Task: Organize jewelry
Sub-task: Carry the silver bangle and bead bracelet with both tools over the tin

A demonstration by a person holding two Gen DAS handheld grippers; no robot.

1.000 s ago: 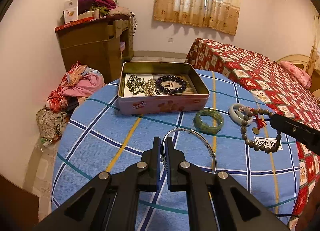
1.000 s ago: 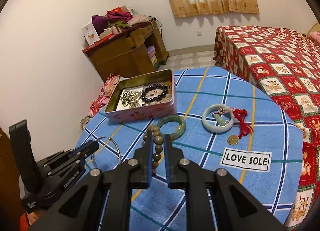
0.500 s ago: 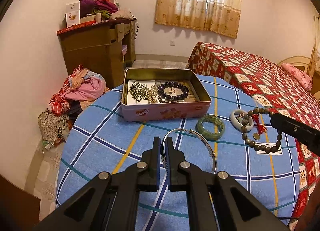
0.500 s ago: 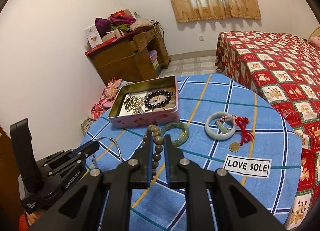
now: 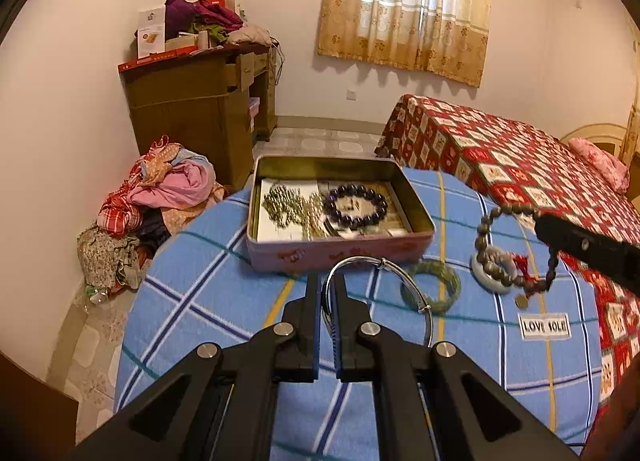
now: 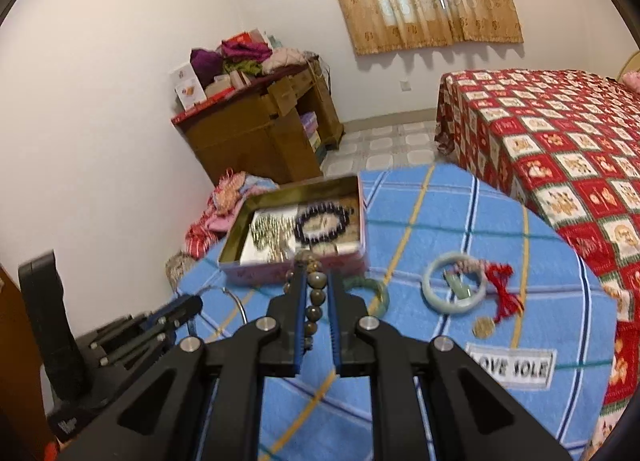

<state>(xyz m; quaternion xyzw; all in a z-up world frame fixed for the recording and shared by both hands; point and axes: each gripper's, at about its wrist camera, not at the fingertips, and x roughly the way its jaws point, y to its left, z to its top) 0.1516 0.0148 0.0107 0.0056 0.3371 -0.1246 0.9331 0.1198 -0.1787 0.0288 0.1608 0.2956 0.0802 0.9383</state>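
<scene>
My left gripper (image 5: 328,285) is shut on a thin silver bangle (image 5: 362,258), held just above the cloth in front of the pink tin box (image 5: 340,251). Inside the tin lie a purple bead bracelet (image 5: 382,205) and a pale chain (image 5: 288,205). My right gripper (image 6: 317,275) is shut on a brown bead bracelet (image 6: 316,295), which hangs as a loop (image 5: 482,237) in the air right of the tin. On the cloth rest a green bangle (image 6: 380,293), a white bangle (image 6: 432,293) with a red tassel (image 6: 504,289), and a coin (image 6: 484,327).
The round table wears a blue checked cloth (image 5: 200,301) with a "LOVE SOLE" label (image 6: 512,367). A bed with a red cover (image 5: 500,157) stands right. A wooden cabinet (image 5: 192,109) and a clothes pile (image 5: 168,189) are at the back left.
Both grippers have risen and moved forward toward the tin with their pieces. The brown bead loop now hangs higher, over the white bangle.
</scene>
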